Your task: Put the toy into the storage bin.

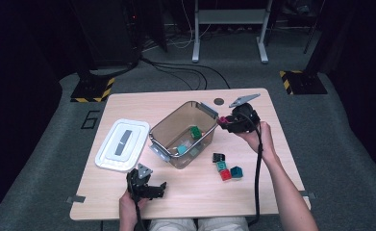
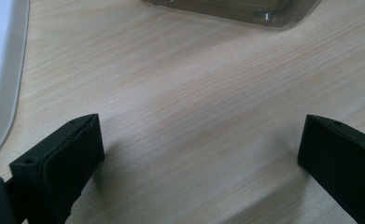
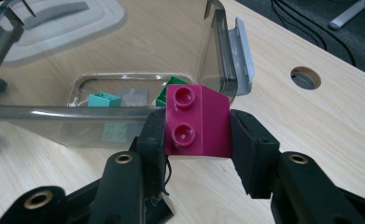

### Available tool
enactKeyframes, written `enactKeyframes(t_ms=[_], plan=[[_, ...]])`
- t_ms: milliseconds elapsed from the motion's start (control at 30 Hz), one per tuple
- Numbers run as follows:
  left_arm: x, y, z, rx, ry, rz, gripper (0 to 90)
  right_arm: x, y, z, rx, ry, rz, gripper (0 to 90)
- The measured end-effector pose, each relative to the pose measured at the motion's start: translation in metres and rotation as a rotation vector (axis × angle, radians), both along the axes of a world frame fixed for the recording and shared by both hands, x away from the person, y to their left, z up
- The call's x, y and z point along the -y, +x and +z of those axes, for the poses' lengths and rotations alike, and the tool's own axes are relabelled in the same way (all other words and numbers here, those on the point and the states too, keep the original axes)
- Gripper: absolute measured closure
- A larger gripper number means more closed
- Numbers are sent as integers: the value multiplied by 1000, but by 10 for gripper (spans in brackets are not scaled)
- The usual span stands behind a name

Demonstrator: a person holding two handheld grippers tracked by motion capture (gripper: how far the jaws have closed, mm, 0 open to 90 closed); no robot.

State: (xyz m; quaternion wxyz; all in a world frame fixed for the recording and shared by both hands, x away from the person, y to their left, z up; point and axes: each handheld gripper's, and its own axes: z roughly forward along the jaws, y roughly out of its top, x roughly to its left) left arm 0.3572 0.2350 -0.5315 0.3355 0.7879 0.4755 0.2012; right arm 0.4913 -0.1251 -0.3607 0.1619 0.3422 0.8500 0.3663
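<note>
Holding a pink block (image 3: 200, 122) tight between their two black jaws, the right tongs (image 3: 199, 128) sit just beside the rim of the clear box (image 1: 176, 127), at its far right corner. The jaws press on both sides of the block, so it cannot slip out. I think the block is held up high like this so it can go over the wall and drop inside the box. A green block (image 1: 195, 132) and a light blue-green block (image 1: 181, 149) already lie at the bottom of the box, so this looks like tidy-up work.

Four more blocks (image 1: 226, 168) wait on the bench (image 1: 253, 192), near the box on its right side. They sit close together, easy to reach. The white lid (image 1: 122, 144) lies flat on the bench to the left of the box, out of the way, so the box is open at the top.

The right hand (image 1: 260, 137) is lifted off the bench, with the arm reaching forward and the tongs pointing left at the box. The left tongs (image 2: 199, 149) are wide open and hold nothing. They rest low over bare wood near the front edge, pointing at the box, with the left hand (image 1: 128, 207) behind them.
</note>
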Motion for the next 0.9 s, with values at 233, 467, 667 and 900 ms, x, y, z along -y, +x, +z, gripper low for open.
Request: enactKeyframes(t_ms=[233, 467, 667, 900], plan=[[0, 0, 0, 0, 0, 0, 1, -4, 4, 5, 11, 14, 8, 585], [0, 1, 0, -2, 0, -3, 0, -9, 11, 9, 0, 27, 5, 585], [0, 1, 0, -3, 1, -3, 0, -19, 17, 12, 8, 28, 17, 585], [0, 1, 0, 0, -3, 2, 0, -27, 23, 12, 2, 19, 27, 585]])
